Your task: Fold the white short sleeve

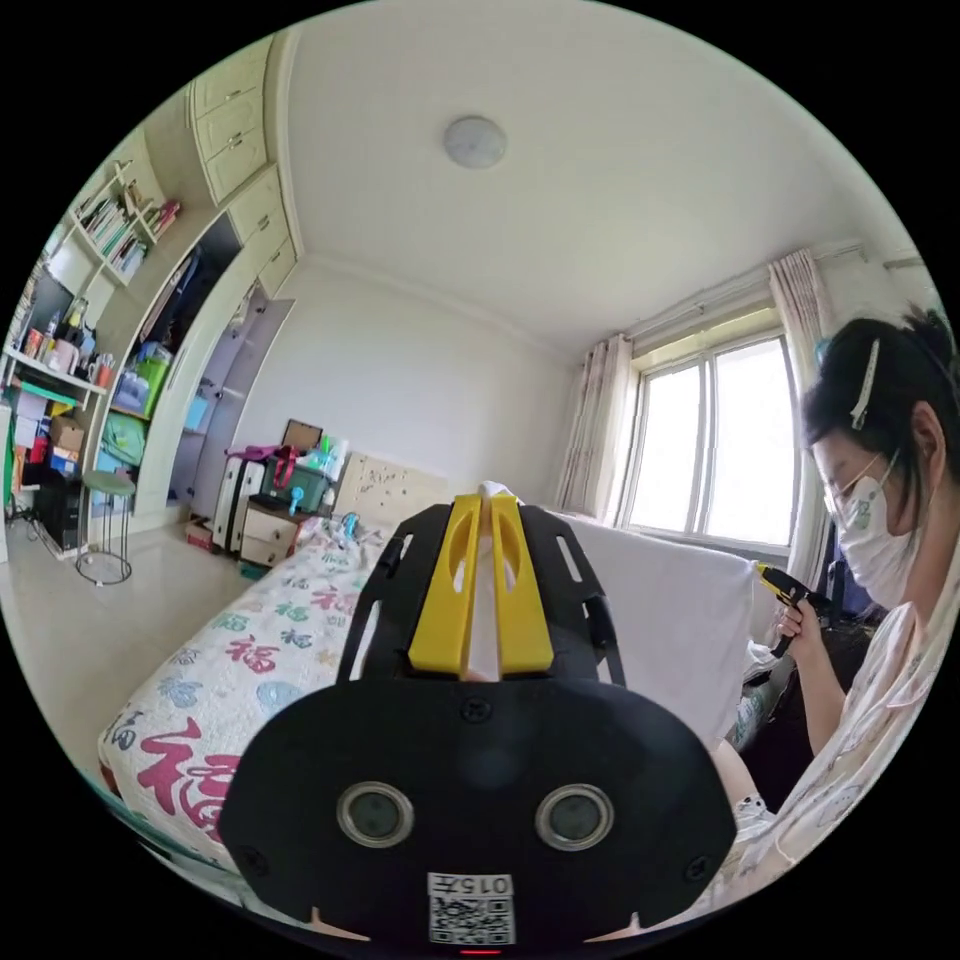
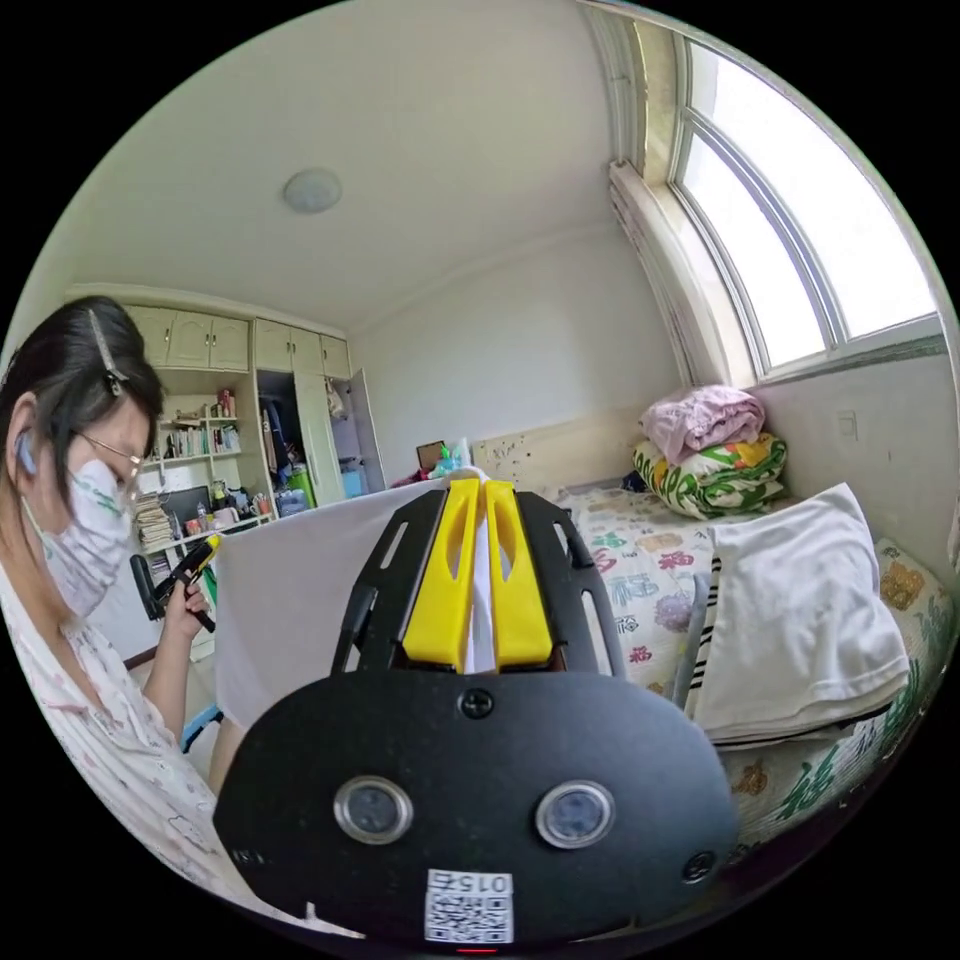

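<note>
Both tongs clamped on the white shirt, which is held up, stretched flat betw. them above the bed. Left tongs pinch one top corner, right tongs the other. Folded clothes lie on bed nearby.

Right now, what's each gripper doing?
Left gripper: shut on the white short sleeve.
Right gripper: shut on the white short sleeve, held up stretched.
</note>
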`<state>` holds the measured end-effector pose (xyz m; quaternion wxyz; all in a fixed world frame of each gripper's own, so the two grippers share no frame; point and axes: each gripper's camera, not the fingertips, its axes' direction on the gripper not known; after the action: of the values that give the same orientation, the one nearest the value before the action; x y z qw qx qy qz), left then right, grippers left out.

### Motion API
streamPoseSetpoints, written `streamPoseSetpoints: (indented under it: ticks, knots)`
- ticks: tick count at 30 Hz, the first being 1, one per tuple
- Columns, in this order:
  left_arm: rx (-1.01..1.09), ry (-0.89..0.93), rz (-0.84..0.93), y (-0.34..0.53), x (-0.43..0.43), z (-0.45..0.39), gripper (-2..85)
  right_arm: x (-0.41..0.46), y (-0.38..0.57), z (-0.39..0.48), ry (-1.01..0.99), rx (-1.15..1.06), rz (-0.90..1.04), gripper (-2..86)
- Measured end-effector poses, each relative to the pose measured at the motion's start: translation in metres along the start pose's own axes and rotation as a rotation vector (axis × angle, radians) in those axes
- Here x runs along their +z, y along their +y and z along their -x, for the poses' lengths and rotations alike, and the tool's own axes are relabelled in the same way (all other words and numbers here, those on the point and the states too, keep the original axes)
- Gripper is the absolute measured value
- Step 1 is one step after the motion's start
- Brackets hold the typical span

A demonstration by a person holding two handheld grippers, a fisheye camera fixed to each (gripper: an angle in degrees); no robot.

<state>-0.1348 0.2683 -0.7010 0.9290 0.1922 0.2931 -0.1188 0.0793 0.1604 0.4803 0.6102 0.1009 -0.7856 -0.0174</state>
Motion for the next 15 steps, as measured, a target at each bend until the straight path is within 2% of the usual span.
streamPoseSetpoints:
  ticks: [3, 6, 8, 9, 11, 15]
  knots:
    - [-0.037, -0.047, 0.145, 0.021, 0.092, 0.018, 0.4, 0.088, 0.004, -0.016, 0.066, 0.026, 0.124, 0.1]
    - [-0.080, -0.092, 0.313, 0.057, 0.210, 0.047, 0.3, 0.216, 0.026, -0.052, 0.157, 0.070, 0.312, 0.1]
    - [-0.139, -0.153, 0.492, 0.094, 0.312, 0.076, 0.2, 0.322, 0.053, -0.093, 0.196, 0.157, 0.456, 0.2]
    - [-0.147, -0.170, 0.544, 0.104, 0.337, 0.082, 0.1, 0.348, 0.060, -0.102, 0.207, 0.170, 0.490, 0.2]
    - [-0.102, -0.240, 0.716, 0.136, 0.422, 0.089, 0.0, 0.441, 0.086, -0.122, 0.241, 0.175, 0.638, 0.2]
    - [-0.027, -0.305, 0.805, 0.144, 0.495, 0.087, 0.3, 0.536, 0.105, -0.123, 0.365, 0.040, 0.772, 0.4]
